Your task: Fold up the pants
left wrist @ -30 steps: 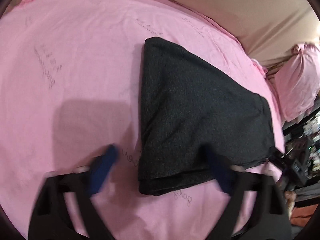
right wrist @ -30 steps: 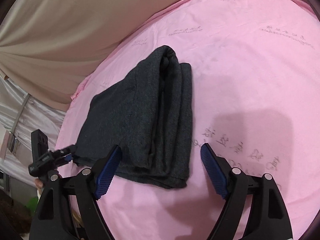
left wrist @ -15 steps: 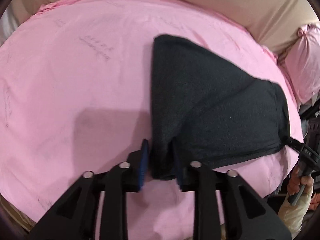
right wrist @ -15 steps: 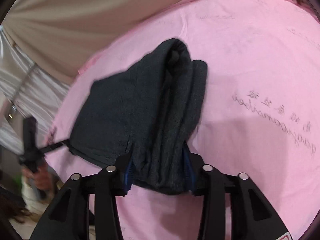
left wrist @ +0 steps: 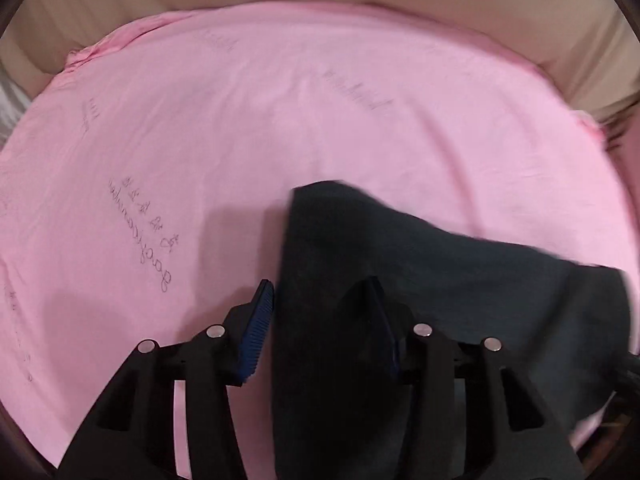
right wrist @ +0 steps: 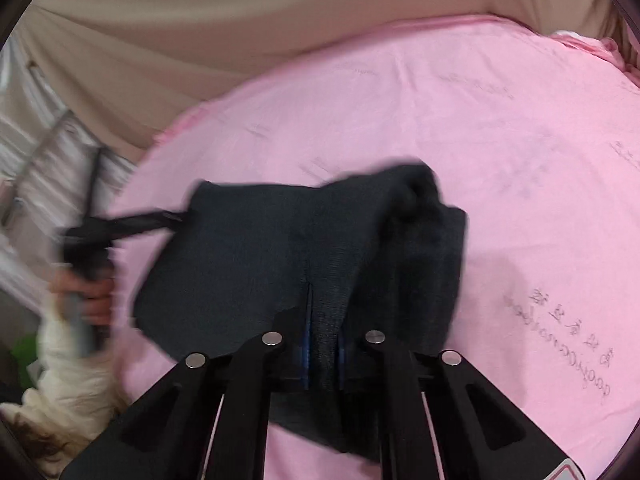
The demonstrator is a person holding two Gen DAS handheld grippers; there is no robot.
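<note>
Dark grey folded pants (left wrist: 420,280) are lifted off a pink bedsheet (left wrist: 280,120), low in frame, pinched at opposite edges by the left gripper (left wrist: 320,320) and right gripper (right wrist: 324,344).

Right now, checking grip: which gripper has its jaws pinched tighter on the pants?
The right gripper: its pads nearly meet on the pants; the left gripper straddles a thicker fold.

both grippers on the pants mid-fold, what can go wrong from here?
1. The left gripper holds the dark pants with its jaws still fairly wide, so that edge may slip out.
2. The right gripper pinches a thick bunched stack, so inner layers may slide and skew the fold.
3. Dragging may wrinkle the pink sheet.
</note>
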